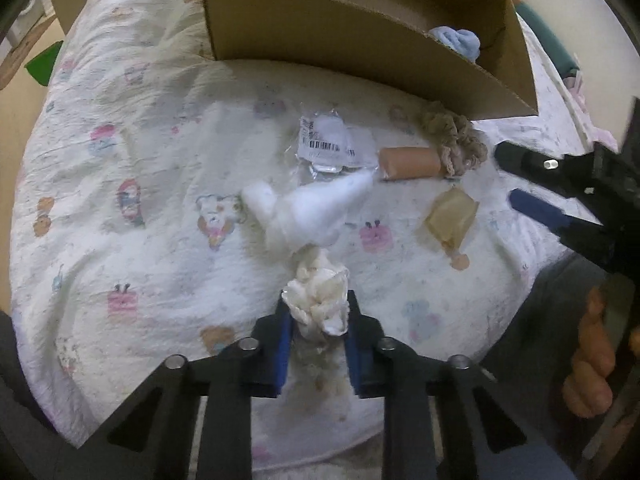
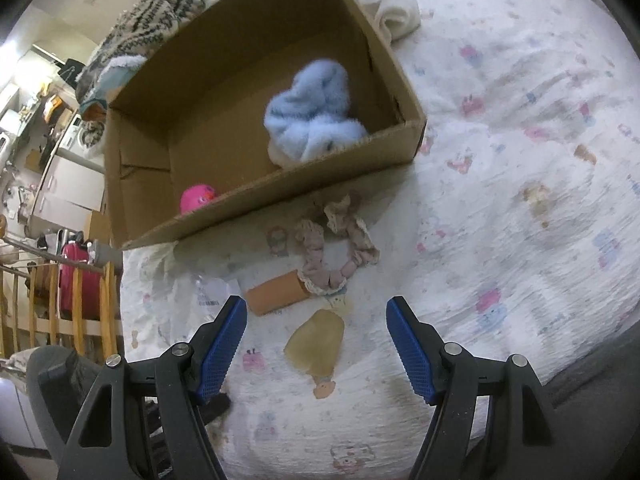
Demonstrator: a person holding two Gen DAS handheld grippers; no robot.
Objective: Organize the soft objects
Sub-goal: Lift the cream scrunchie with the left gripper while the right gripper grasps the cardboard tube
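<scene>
My left gripper [image 1: 318, 312] is shut on a crumpled cream cloth [image 1: 318, 300] just above the bed quilt [image 1: 120, 200]. Ahead of it lie white cotton wadding [image 1: 308, 208], a clear plastic packet [image 1: 326, 146], an orange foam roll [image 1: 410, 163], a beige scrunchie [image 1: 452, 136] and a yellowish sponge [image 1: 452, 218]. My right gripper [image 2: 316, 312] is open above the sponge [image 2: 316, 344], near the roll [image 2: 276, 292] and scrunchie [image 2: 336, 248]; it also shows in the left wrist view [image 1: 516, 180]. The cardboard box [image 2: 280, 188] holds a light blue fluffy item [image 2: 316, 116] and a pink toy [image 2: 196, 198].
A folded cream cloth [image 2: 396, 12] lies on the quilt behind the box. A knitted blanket [image 2: 148, 24] is piled at the box's far left. A wooden crib rail [image 2: 60, 312] and a pink bag [image 2: 76, 280] stand beyond the bed's left edge.
</scene>
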